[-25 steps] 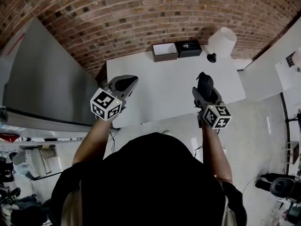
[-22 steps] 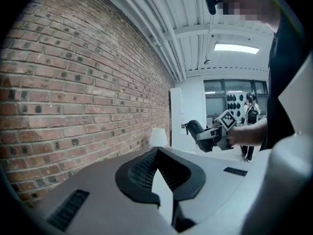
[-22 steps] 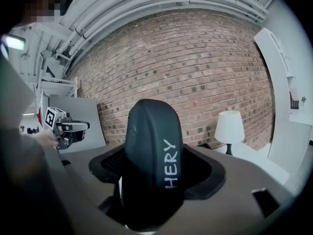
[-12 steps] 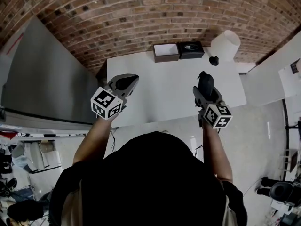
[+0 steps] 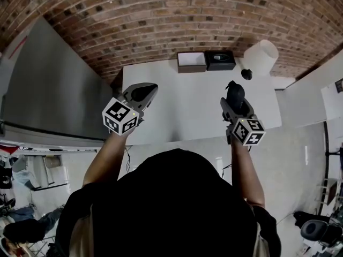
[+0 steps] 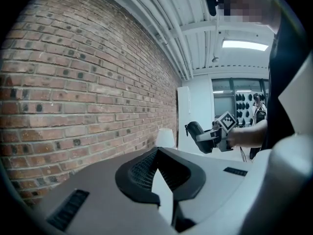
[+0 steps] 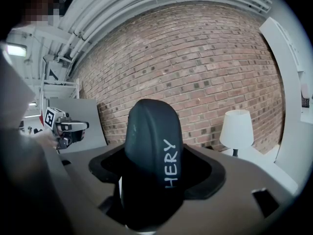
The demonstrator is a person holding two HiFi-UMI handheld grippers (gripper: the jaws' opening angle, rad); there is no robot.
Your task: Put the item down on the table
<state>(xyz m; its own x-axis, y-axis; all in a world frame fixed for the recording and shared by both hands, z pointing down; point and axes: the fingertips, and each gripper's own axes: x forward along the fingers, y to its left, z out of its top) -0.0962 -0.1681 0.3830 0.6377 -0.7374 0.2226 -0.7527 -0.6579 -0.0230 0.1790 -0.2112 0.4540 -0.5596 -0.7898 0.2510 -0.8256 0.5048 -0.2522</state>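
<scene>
My right gripper [image 5: 232, 93] is shut on a black rounded item [image 7: 152, 151] with white letters along its edge. It hangs above the right part of the white table [image 5: 182, 108], and the item [image 5: 231, 91] stands upright between the jaws. My left gripper [image 5: 141, 93] is held over the table's left part with its jaws together and nothing in them. In the left gripper view the right gripper [image 6: 204, 136] shows across the table, and the right gripper view shows the left gripper [image 7: 65, 127] far off at the left.
At the table's back edge stand an open box with a white inside [image 5: 192, 61] and a black box [image 5: 220, 60]. A white-shaded lamp [image 5: 261, 57] is at the back right corner. A brick wall [image 5: 161, 15] runs behind, a grey cabinet [image 5: 48, 95] on the left.
Both grippers stay about where they were, the right one still holding the item. The head view has shifted a little, so the boxes and lamp lie slightly lower and further right.
</scene>
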